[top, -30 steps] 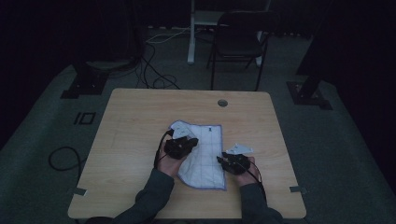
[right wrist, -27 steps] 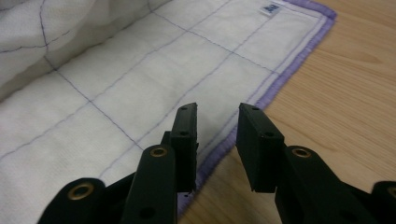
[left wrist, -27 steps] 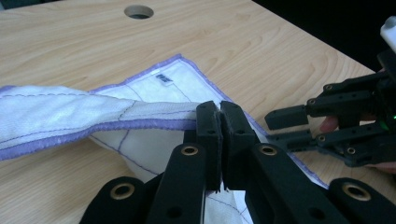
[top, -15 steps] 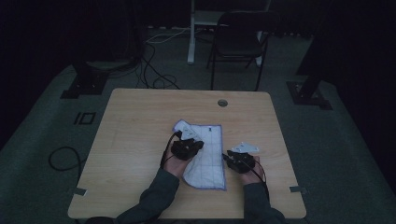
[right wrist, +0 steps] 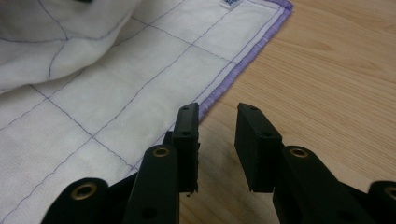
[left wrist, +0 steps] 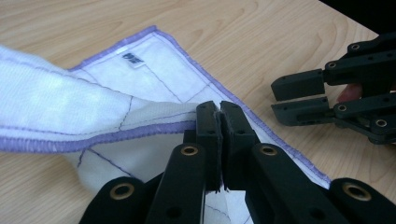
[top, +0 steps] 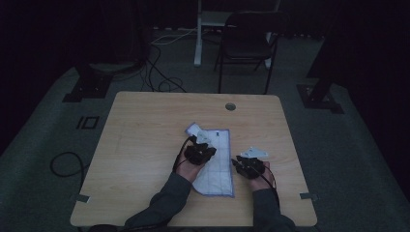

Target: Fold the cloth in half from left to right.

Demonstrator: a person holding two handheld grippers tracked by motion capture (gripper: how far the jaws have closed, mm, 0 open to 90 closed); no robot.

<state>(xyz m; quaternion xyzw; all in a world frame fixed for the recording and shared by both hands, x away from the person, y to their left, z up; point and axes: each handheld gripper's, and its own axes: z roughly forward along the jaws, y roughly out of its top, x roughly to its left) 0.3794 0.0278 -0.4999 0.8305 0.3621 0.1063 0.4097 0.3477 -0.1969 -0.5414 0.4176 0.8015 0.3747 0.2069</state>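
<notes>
Wooden table (top: pixel 145 145) carries everything, pale and bare around my work. On it, just right of the middle, lies the white cloth (top: pixel 217 166) with its purple hem and thin stitched grid, mostly flat, its left part lifted and folded over onto the rest. My left gripper (left wrist: pixel 219 114) sits over that folded part, jaws pressed together on the hemmed edge of the cloth, a thin strip pinched between the pads. My right gripper (right wrist: pixel 217 140) hovers low at the cloth's right edge, jaws apart after closing a little, nothing between them; one pad stands over the purple hem, the other over bare wood.
</notes>
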